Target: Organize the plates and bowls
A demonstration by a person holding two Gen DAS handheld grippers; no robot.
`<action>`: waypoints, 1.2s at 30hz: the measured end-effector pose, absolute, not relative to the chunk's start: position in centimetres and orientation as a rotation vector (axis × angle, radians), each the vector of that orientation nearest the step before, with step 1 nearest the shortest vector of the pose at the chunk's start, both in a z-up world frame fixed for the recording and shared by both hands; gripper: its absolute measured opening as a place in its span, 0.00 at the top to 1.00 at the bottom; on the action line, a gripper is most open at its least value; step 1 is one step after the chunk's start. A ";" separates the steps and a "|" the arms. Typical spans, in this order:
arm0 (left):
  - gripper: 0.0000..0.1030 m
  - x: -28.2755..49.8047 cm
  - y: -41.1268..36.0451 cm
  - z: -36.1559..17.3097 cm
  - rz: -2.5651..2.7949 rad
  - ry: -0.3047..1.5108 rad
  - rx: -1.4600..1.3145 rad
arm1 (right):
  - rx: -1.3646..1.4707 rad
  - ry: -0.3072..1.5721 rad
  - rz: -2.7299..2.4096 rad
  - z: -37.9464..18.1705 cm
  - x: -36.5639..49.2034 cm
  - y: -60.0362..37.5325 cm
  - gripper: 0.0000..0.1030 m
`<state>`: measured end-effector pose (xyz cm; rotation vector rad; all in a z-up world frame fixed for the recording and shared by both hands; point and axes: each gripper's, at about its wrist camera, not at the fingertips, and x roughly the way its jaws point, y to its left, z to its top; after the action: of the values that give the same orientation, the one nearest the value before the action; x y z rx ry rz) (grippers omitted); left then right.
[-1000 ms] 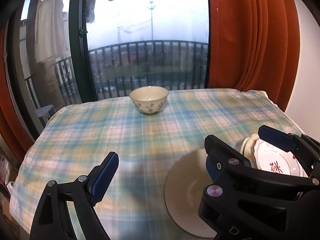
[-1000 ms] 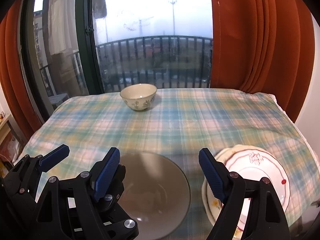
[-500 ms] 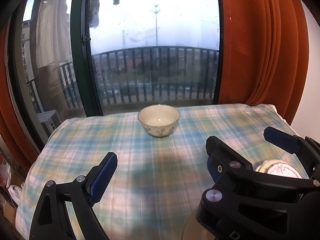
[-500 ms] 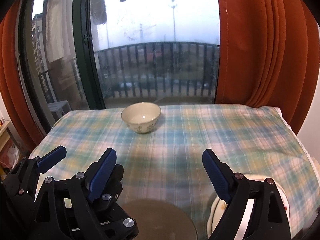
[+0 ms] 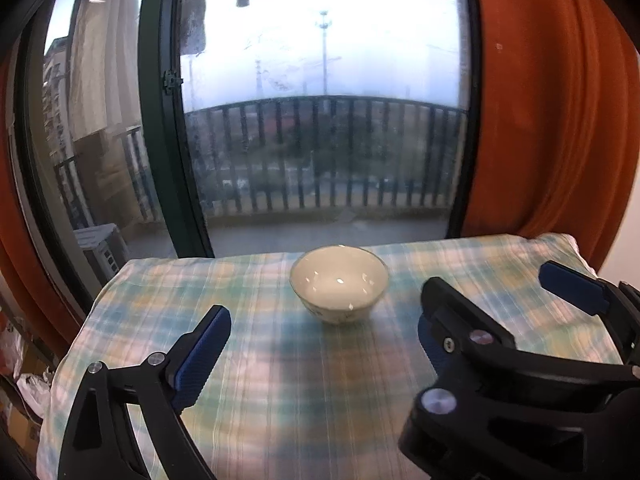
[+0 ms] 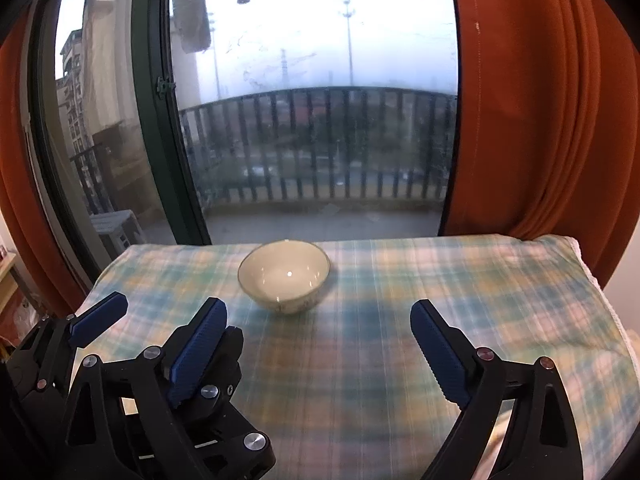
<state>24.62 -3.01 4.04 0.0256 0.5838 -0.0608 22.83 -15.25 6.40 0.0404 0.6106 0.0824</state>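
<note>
Bowl [image 5: 339, 282]: you see it cream, small, upright — empty.
Place: far on the checked cloth [image 5: 280, 380], alone.

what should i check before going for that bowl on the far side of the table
1. Bowl upright, nothing visible inside: ok.
2. Checked cloth between the grippers and the bowl bare: ok.
3. Right gripper open, jaws have just been opening, nothing between its fingers: ok.
4. Left gripper open, jaws have just been opening, nothing held: ok.
5. Jaws wide enough to span the bowl: cannot tell.
6. Where the plates are, for stacking: cannot tell, out of view.
</note>
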 end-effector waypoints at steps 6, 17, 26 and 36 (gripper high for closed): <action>0.07 28.2 -2.8 4.0 0.001 0.564 0.030 | 0.026 0.597 0.121 6.3 27.3 -14.8 0.07; 0.07 35.3 -2.5 1.0 0.015 0.606 0.012 | 0.042 0.631 0.094 3.3 35.1 -14.4 0.08; 0.09 38.9 -2.3 -1.1 0.023 0.645 0.024 | 0.044 0.648 0.063 1.4 38.6 -14.5 0.08; 0.23 41.1 -2.4 -4.8 0.061 0.739 0.029 | 0.045 0.740 0.050 -2.5 41.5 -13.9 0.22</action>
<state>41.08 -2.35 -4.84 0.0290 0.7389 0.0614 41.49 -13.90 -2.47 0.0448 0.7395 0.0502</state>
